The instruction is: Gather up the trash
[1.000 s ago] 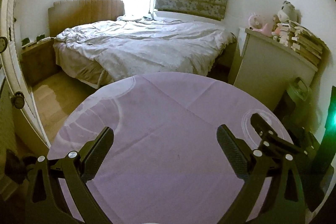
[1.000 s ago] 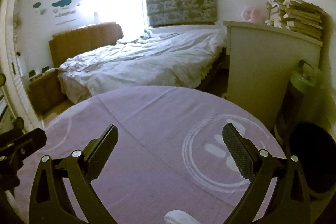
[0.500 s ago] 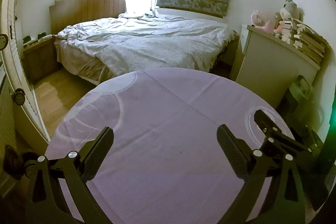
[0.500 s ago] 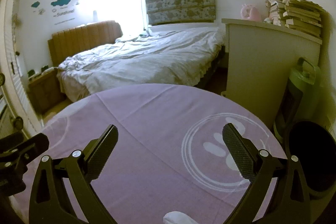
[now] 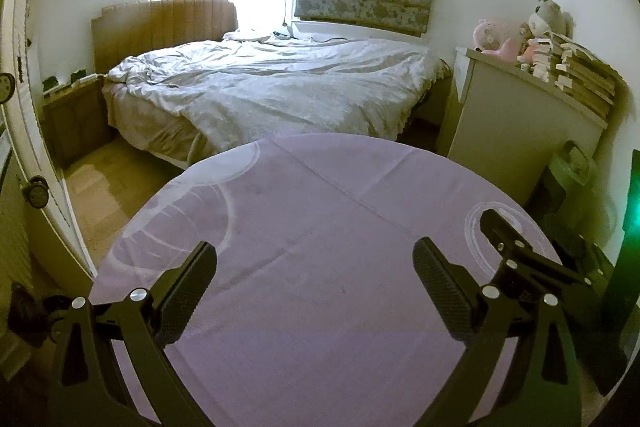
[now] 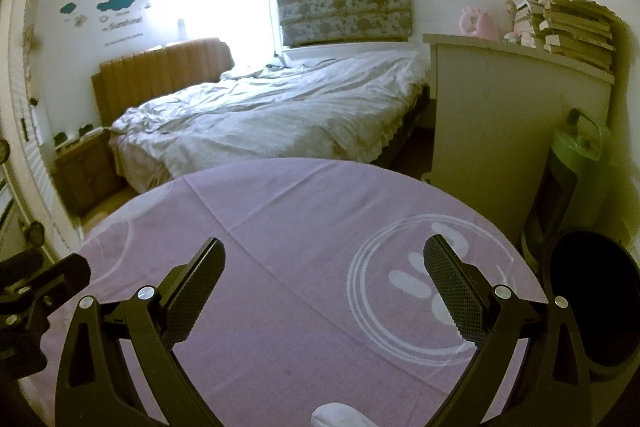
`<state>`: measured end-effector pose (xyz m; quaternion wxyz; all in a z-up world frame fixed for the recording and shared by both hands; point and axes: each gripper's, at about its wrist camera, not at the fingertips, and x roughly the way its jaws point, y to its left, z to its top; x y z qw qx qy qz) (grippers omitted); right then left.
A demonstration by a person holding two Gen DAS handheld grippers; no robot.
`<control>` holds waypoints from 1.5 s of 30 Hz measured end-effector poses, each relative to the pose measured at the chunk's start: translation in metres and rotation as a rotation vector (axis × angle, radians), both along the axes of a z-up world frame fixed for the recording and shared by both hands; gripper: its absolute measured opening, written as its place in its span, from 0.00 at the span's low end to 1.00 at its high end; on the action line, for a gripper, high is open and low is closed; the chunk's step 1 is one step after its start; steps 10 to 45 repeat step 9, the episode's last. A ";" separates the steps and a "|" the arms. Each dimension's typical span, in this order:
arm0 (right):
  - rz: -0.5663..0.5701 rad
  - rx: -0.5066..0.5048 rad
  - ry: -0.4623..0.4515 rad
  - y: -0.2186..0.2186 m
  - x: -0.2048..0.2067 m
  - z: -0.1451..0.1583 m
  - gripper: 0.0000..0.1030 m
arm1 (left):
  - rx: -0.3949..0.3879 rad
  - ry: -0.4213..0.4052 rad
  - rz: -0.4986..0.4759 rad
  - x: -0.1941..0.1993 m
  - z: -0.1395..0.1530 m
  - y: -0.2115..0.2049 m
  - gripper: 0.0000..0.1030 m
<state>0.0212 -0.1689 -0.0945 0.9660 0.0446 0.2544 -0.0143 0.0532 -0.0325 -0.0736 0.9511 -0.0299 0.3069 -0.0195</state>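
A round table under a purple cloth [image 5: 304,235] [image 6: 288,227] fills both views. My left gripper [image 5: 314,275] hovers over it, open, nothing between its fingers. My right gripper [image 6: 324,273] is open too and holds nothing. A white crumpled piece of trash [image 6: 340,415] lies on the cloth at the bottom edge of the right wrist view, just under the right gripper. A dark round trash bin [image 6: 592,301] stands on the floor to the right of the table. The right gripper shows as a black arm [image 5: 516,259] in the left wrist view, and the left gripper [image 6: 36,287] at the left edge of the right wrist view.
A bed with a rumpled white quilt [image 5: 272,87] lies beyond the table. A white cabinet [image 6: 500,115] with stacked books and plush toys stands at the right, a green heater [image 6: 572,183] beside it. A wooden nightstand [image 5: 76,119] and bare floor are at the left.
Both views have tilted slightly, so the table edge sits a little lower and more of the room shows. Both grippers stay open.
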 end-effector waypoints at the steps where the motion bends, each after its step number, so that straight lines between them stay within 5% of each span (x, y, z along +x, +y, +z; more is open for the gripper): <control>1: 0.000 0.001 0.001 0.000 0.000 -0.001 0.95 | 0.004 0.002 0.005 0.000 0.000 0.000 0.95; 45: 0.000 0.000 0.001 0.001 -0.001 0.000 0.95 | 0.000 0.024 0.001 0.006 -0.002 0.000 0.95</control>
